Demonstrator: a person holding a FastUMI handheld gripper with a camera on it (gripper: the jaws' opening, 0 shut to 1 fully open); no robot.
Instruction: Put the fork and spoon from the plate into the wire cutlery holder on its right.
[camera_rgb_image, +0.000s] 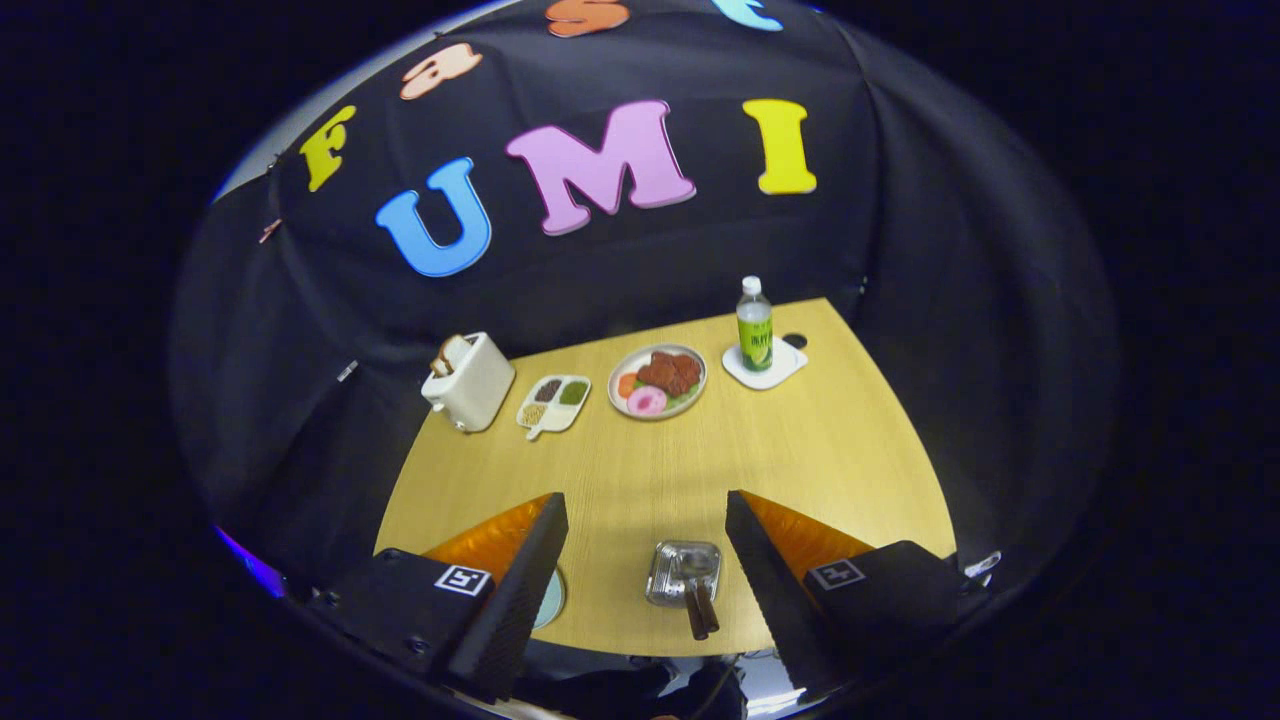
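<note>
Hovering high over the light wooden table (800, 450), we hold our black two-finger gripper (647, 520) wide apart and empty — the square wire cutlery holder (682, 572) between its fingers, dark handles inside.

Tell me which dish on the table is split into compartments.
The small white dish between the toaster and the round food plate; it has compartments, beyond the open gripper.
</note>
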